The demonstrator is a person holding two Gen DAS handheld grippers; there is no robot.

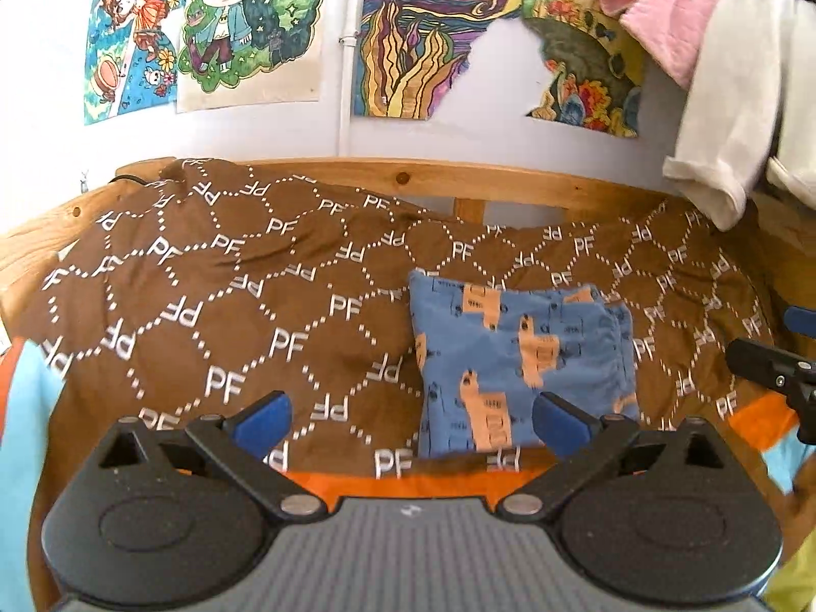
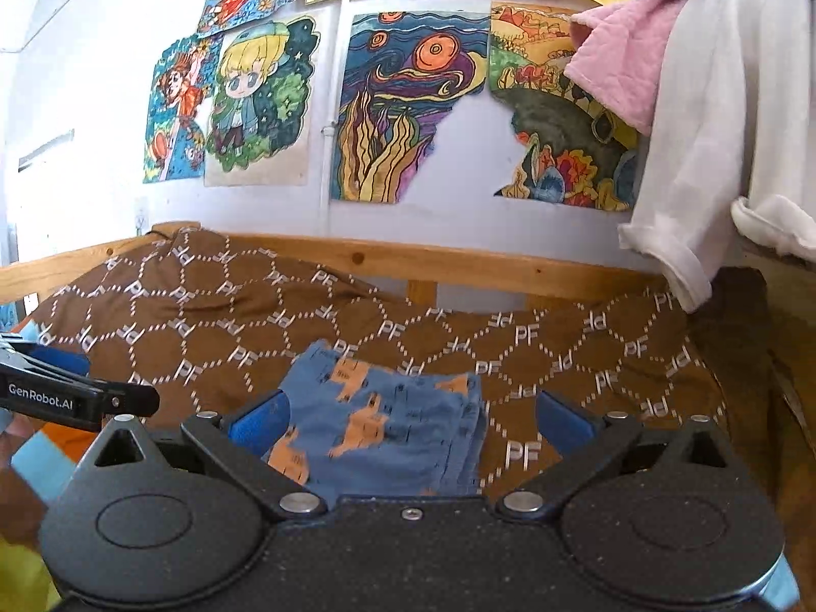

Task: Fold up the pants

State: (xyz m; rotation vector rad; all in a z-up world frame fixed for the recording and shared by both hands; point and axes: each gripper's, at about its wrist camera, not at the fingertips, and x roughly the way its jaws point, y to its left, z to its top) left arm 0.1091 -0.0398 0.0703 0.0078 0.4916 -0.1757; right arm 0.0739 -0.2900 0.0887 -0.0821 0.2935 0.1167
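Blue pants with orange llama prints [image 1: 520, 362] lie folded into a compact square on the brown "PF" patterned bedspread [image 1: 229, 306]. My left gripper [image 1: 413, 421] is open and empty, held above the bed's near edge, left of the pants. My right gripper [image 2: 410, 421] is open and empty, hovering just in front of the folded pants [image 2: 387, 423]. The right gripper's side shows at the right edge of the left wrist view [image 1: 775, 370]. The left gripper's side shows at the left edge of the right wrist view [image 2: 61, 395].
A wooden bed rail [image 2: 459, 260] runs behind the bedspread [image 2: 586, 352]. Colourful drawings [image 2: 408, 102] hang on the white wall. White and pink clothes [image 2: 714, 117] hang at the right, over the bed's far corner. An orange sheet edge [image 1: 408, 484] shows at the front.
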